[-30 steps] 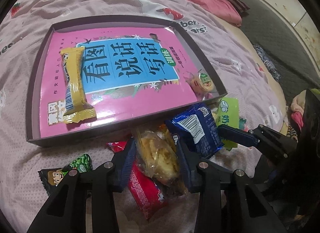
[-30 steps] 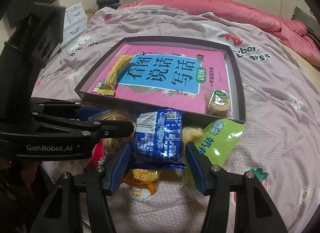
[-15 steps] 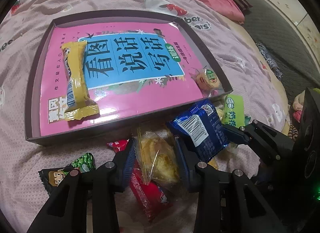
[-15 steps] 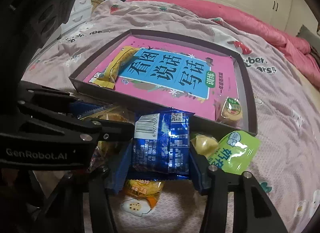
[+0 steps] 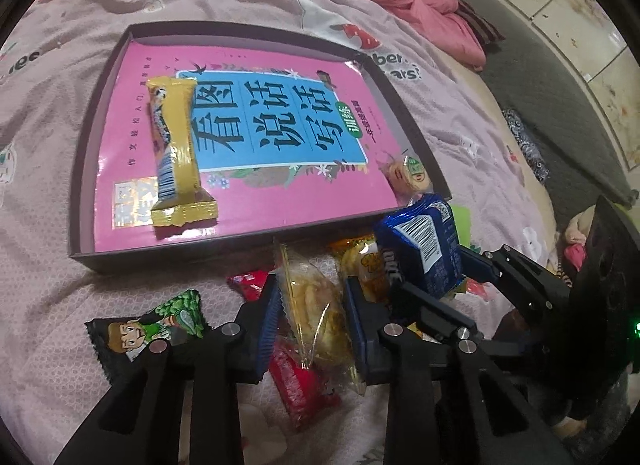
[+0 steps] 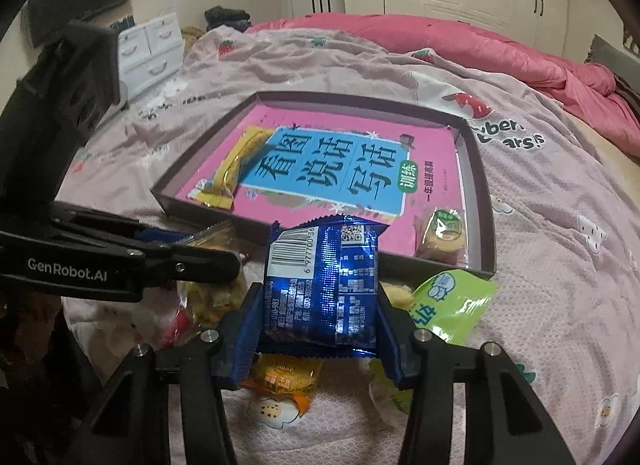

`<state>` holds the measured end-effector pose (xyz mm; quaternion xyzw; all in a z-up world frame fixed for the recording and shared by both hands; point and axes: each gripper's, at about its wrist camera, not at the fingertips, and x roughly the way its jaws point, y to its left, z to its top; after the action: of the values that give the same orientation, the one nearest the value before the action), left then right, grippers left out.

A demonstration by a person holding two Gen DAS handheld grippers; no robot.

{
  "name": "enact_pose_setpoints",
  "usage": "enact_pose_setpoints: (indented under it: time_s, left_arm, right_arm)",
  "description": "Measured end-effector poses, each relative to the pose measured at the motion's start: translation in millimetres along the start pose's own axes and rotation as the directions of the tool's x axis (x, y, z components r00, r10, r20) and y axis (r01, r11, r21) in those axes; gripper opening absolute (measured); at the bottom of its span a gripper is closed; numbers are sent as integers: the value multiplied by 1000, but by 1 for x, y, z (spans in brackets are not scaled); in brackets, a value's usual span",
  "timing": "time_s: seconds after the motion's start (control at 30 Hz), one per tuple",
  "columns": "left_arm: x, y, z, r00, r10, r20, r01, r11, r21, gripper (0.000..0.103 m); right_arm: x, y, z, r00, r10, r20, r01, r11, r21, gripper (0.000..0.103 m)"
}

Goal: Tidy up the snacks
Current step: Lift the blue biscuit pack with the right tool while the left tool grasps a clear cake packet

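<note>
Your shallow dark tray (image 5: 86, 169) on the quilted pink bed (image 5: 48, 65) holds a glossy pink book (image 5: 280, 185), a crinkly yellow bar (image 5: 172, 153) and a small round cake (image 6: 442, 235). Your left gripper (image 5: 312, 321) is closing on a clear pastry packet (image 5: 316, 309); your right gripper (image 6: 320, 321) clamps the shiny blue packet (image 6: 324, 281) just before the tray.

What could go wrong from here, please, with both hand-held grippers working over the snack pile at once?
The left hand-held gripper is closing on a crinkly clear pastry packet; the pastry could get crushed. The right hand-held gripper, holding the blue packet, sits very close beside it, so the two might collide near the tray.
</note>
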<state>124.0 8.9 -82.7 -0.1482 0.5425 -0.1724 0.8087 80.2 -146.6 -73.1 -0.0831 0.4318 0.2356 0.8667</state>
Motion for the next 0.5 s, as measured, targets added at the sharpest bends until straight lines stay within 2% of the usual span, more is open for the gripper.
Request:
enact_pose_setpoints:
  time_s: [0.5]
  left_arm:
    - [-32,8,3,996,-19,83,21,999,-30,27]
  right_arm:
    - [-10,-9,3,999,33,42,-35,998,50,51]
